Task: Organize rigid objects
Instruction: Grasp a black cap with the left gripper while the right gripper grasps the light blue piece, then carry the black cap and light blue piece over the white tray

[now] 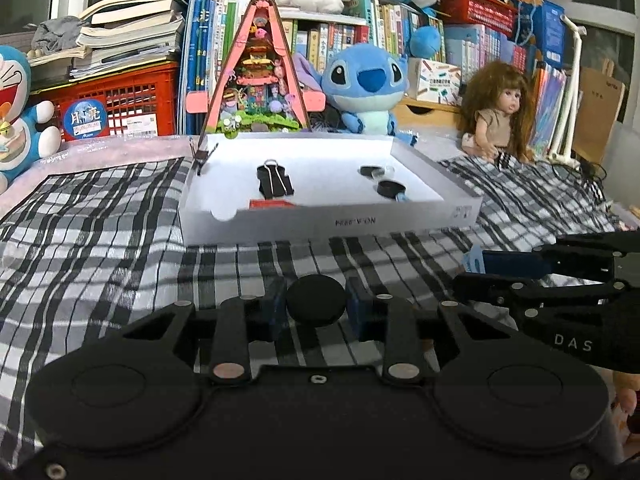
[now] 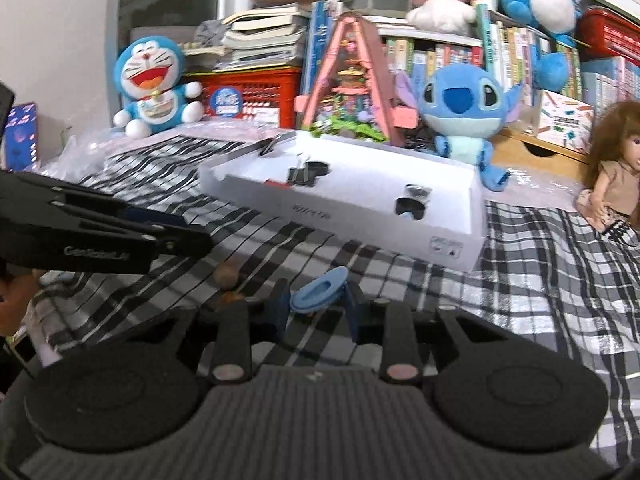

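My left gripper (image 1: 316, 306) is shut on a round black cap (image 1: 316, 299), held just above the checked cloth. Its blue pads press the cap from both sides. In the right wrist view my right gripper (image 2: 318, 306) is shut on a light blue oval lid (image 2: 319, 288), tilted between the pads. The right gripper also shows from the side at the right edge of the left wrist view, with the blue lid (image 1: 474, 261) at its tip. Ahead stands an open white box (image 1: 460, 216) (image 2: 360, 224) holding a black binder clip (image 1: 275, 182), two black caps (image 1: 390, 189) and a red piece (image 1: 272, 203).
A black-and-white checked cloth (image 1: 100, 220) covers the surface. Behind the box stand a pink triangular model (image 1: 256, 80), a blue plush (image 1: 366, 88), a doll (image 1: 496, 116), a red crate (image 1: 120, 100) and stacked books. Small brown bits (image 2: 226, 274) lie on the cloth near my right gripper.
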